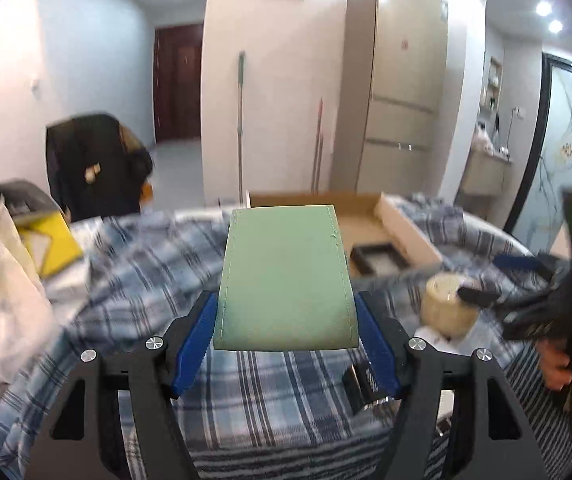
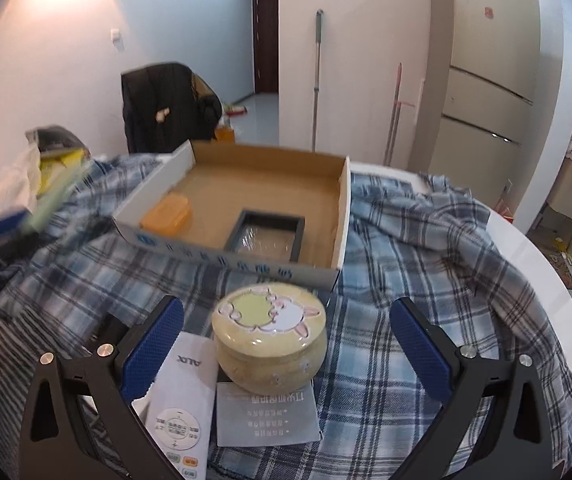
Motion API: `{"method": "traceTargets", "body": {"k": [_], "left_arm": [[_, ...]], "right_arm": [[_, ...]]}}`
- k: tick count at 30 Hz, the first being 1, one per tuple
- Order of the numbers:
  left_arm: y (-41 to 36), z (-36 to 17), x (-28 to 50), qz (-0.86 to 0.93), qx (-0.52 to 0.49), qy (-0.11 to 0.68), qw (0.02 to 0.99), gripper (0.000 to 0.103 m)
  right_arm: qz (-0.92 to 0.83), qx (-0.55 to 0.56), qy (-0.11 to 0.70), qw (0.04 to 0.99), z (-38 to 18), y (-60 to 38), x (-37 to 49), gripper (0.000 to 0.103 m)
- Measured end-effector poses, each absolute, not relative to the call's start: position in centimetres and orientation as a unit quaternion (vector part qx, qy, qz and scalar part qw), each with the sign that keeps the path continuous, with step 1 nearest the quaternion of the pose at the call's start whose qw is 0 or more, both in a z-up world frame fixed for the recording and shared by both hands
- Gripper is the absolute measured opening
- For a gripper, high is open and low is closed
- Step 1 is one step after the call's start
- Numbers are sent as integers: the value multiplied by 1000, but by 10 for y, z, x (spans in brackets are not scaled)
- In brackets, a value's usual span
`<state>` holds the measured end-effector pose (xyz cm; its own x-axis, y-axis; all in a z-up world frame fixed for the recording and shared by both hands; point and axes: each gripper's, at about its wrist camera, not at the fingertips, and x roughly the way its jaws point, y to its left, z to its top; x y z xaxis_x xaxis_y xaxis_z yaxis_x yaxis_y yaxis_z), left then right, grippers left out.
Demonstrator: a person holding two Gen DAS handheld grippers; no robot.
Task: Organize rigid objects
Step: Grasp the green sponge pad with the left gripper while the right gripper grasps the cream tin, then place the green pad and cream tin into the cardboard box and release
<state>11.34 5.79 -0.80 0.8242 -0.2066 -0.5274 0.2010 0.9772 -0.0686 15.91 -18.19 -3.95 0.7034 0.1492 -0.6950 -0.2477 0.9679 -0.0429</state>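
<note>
Presently we record the left gripper [image 1: 286,320] clamped on a pale green case [image 1: 283,280]: its blue fingers [image 1: 195,338] press both long sides, and the case is raised clear of the plaid cloth [image 1: 145,264], its far end tilted upward. In the right wrist view the same case shows only as a blurred green streak at the left edge [image 2: 47,204].

We note the right gripper [image 2: 286,344] released, its fingers [image 2: 153,348] spread wide on either side of a round cream tin [image 2: 269,340] with a rabbit drawn on its lid; neither finger touches the tin. The tin stands upright on the cloth-covered bench, resting partly on a grey leaflet [image 2: 267,416], with a white remote control [image 2: 181,404] just beside it on the left.

Beyond the tin lies an open cardboard box [image 2: 344,216]. Inside we see an orange case [image 2: 167,212] at the left and a dark-framed rectangular item [image 2: 263,234] near the middle, apart from each other.

A person's hand [image 1: 566,360] is visible at the right edge of the left wrist view.
</note>
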Motion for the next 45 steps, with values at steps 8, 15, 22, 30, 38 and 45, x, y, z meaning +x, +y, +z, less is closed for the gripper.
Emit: {"method": "traceTargets", "body": {"k": [8,15,22,30,38,45], "left_arm": [[63,4,102,-91,3,239,967,71],[49,24,87,-90,9,217,972,71],[36,58,99,-108,14,217,970,71],[10,96,164,-98,-28,225,969,71],[-14,53,265,-45,-17,323,945,71],[-27,-20,302,-68,-24,379,923,71]], "right_arm": [[105,-76,406,905,-59,-177,170,79],[99,-48,399,910,-49,-189,168,68],[71,-9,369,927,-6,-207,168,68],[53,10,363,930,45,-204,219,68],[12,60,351,934,50,-199,278,68],[18,106,390,915,3,-205,307,68]]}}
